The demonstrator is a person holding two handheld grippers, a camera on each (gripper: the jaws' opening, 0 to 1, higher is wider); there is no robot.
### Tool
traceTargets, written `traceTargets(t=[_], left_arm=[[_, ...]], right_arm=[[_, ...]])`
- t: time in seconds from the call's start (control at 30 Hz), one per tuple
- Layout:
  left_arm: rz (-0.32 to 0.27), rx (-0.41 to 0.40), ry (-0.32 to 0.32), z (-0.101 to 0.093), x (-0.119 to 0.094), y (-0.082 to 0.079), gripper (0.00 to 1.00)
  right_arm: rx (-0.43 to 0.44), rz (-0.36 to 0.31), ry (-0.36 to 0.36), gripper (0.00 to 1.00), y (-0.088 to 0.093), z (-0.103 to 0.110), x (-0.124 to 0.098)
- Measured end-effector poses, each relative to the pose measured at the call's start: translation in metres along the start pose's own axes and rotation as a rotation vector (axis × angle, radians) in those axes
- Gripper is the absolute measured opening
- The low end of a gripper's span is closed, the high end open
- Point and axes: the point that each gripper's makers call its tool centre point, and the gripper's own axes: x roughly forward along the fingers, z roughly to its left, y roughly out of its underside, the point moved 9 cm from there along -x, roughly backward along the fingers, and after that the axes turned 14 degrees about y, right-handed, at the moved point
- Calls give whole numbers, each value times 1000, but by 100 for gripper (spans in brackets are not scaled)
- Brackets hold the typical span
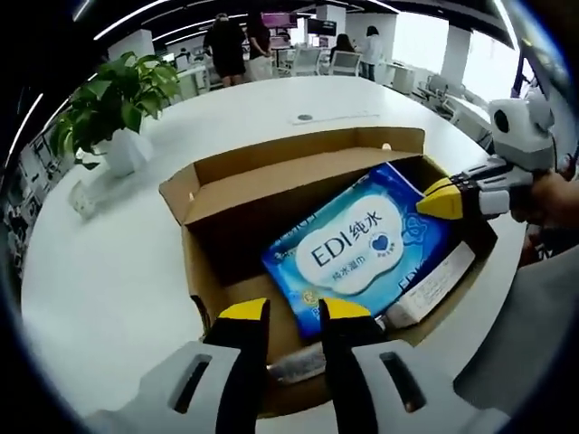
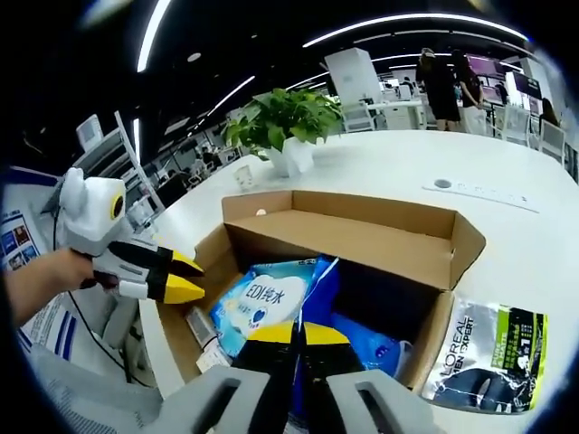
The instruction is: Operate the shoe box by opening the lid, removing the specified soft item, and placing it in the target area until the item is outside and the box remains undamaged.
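Observation:
A brown cardboard shoe box stands on the white table with its lid folded back. Inside it a blue and white wet-wipes pack lies tilted, with one edge raised. My right gripper is shut on that raised edge. My left gripper hovers over the box's wall on the other side of the pack. Its jaws are apart and hold nothing.
A slim white carton lies in the box beside the pack. A dark L'Oreal pouch rests on the table next to the box. A potted plant stands further off. People stand among chairs at the back.

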Motion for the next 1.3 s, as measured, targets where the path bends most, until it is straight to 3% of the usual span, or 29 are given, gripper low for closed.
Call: traceTargets(t=[0.2, 0.37, 0.7, 0.83, 1.0, 1.3], left_arm=[[30, -22, 22, 0, 8, 2, 21], [72, -87, 42, 3, 19, 6, 21], [80, -177, 60, 6, 35, 9, 17], [80, -184, 62, 6, 34, 9, 13], [79, -171, 45, 8, 32, 10, 1], [68, -172, 44, 6, 30, 10, 0]], right_arm=[[2, 1, 0, 0, 0, -1, 0], [2, 3, 0, 0, 1, -2, 1], [11, 7, -5, 0, 3, -3, 2], [18, 6, -4, 0, 4, -3, 2], [32, 4, -1, 0, 5, -3, 2], [42, 5, 2, 0, 5, -3, 2]])
